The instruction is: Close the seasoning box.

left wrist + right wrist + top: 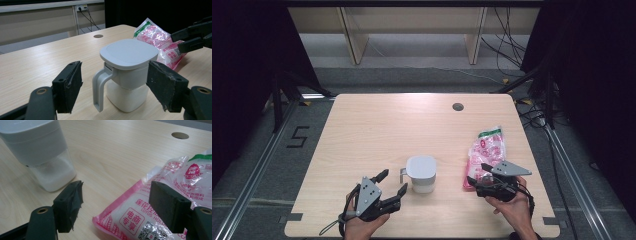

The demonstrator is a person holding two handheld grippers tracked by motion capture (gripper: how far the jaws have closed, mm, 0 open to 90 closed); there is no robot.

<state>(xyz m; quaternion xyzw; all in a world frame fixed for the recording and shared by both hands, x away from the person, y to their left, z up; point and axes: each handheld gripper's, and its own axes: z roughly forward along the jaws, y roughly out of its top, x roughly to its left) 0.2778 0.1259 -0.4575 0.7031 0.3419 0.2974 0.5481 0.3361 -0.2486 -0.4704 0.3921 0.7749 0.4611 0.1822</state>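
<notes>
So you had both tongs wide at this point, and neither gripped anything. Your left tongs [391,186] sat at the near left of the table [377,125], pointed toward the jug [421,173]. Seen from the left gripper view, the jug [126,75] stood upright between the pads' lines of sight but farther off, its grey lid [129,53] shut and its handle [100,86] turned toward the left pad; nothing was pressed against it. White grains filled the clear lower part.

To the right of the jug, apart from it, the bag [486,150] lay flat on the table, pink and white, green at its far end. Your right tongs [484,181] hovered over its near end; in the right gripper view the bag [150,212] ran under the right pad, while the left pad hung above bare wood, so it was not clamped.

I judged this to be the start of a pour: bag sealed, jug lidded, nothing lifted. Next you would need the left tongs to take the jug and get its lid open, and the right to close squarely on the bag's near end, since slack plastic slips from a shallow bite.
</notes>
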